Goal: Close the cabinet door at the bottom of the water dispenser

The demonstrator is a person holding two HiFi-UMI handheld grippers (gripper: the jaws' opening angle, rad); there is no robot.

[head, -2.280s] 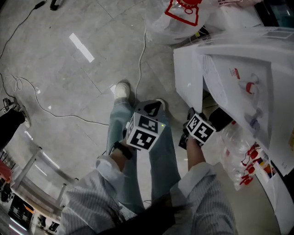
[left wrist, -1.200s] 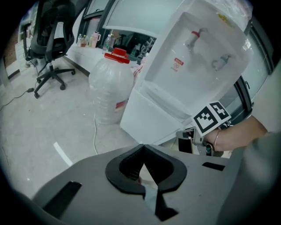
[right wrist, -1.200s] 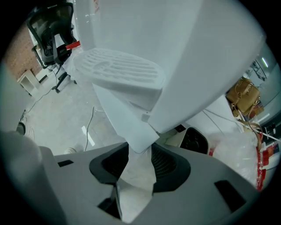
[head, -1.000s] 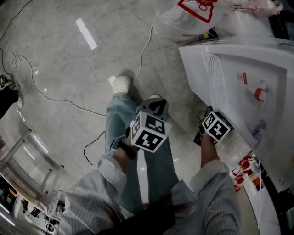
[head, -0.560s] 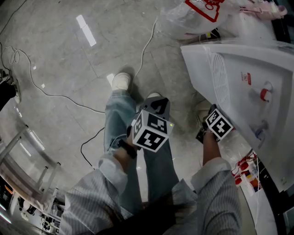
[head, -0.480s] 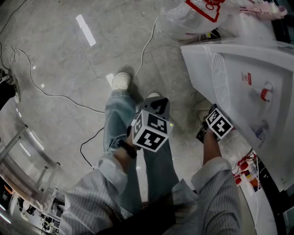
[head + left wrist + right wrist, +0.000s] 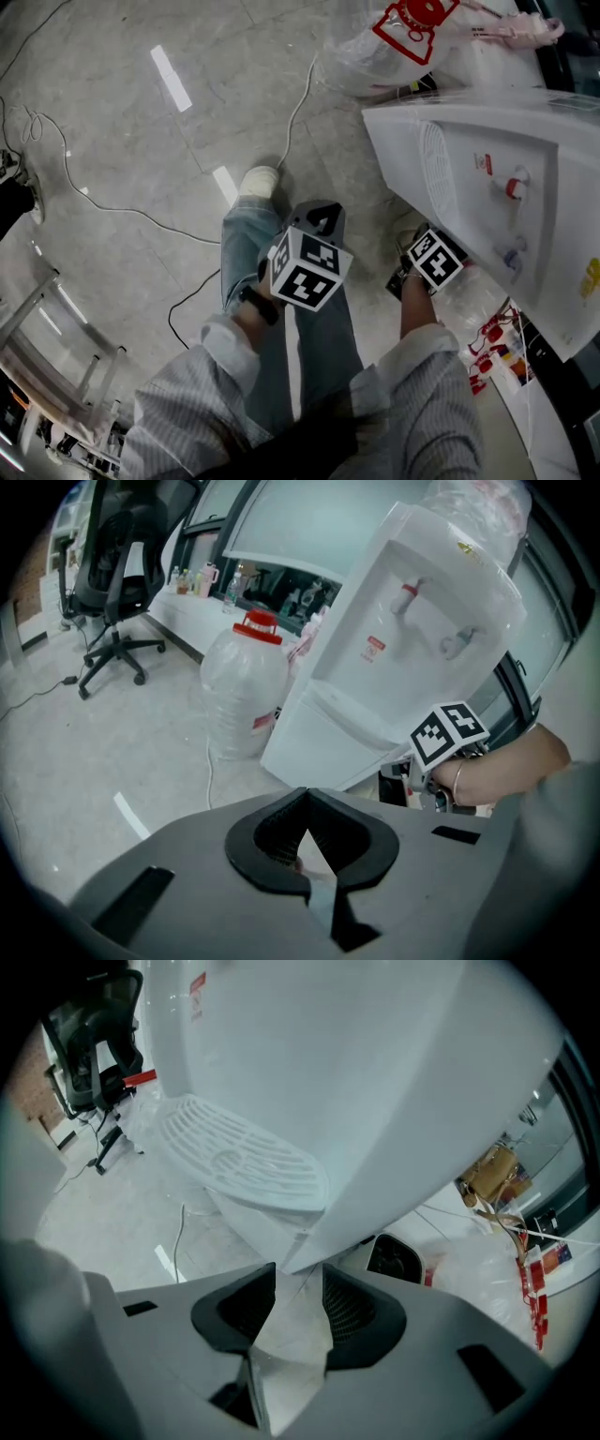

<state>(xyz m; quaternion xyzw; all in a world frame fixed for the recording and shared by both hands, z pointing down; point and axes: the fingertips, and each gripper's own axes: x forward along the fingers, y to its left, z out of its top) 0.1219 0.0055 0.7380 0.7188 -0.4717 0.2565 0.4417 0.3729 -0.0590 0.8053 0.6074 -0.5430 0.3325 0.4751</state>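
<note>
The white water dispenser stands at the right of the head view, and its taps and drip tray face the person. My right gripper is down at the dispenser's lower front, shut on the edge of the white cabinet door. That edge fills the gap between its pads. Its marker cube hides the jaws in the head view. A dark gap shows under the dispenser body beside that cube. My left gripper hangs over the person's legs, shut with nothing between its tips.
A large water bottle with a red cap stands on the floor beside the dispenser. A white cable runs across the floor tiles. Plastic-wrapped goods lie at the lower right. An office chair stands farther off, and a metal rack at the lower left.
The dark cabinet opening seen beside my right gripper in the oldest frame no longer shows. The right gripper stays at the dispenser's lower front. The left gripper has barely shifted.
</note>
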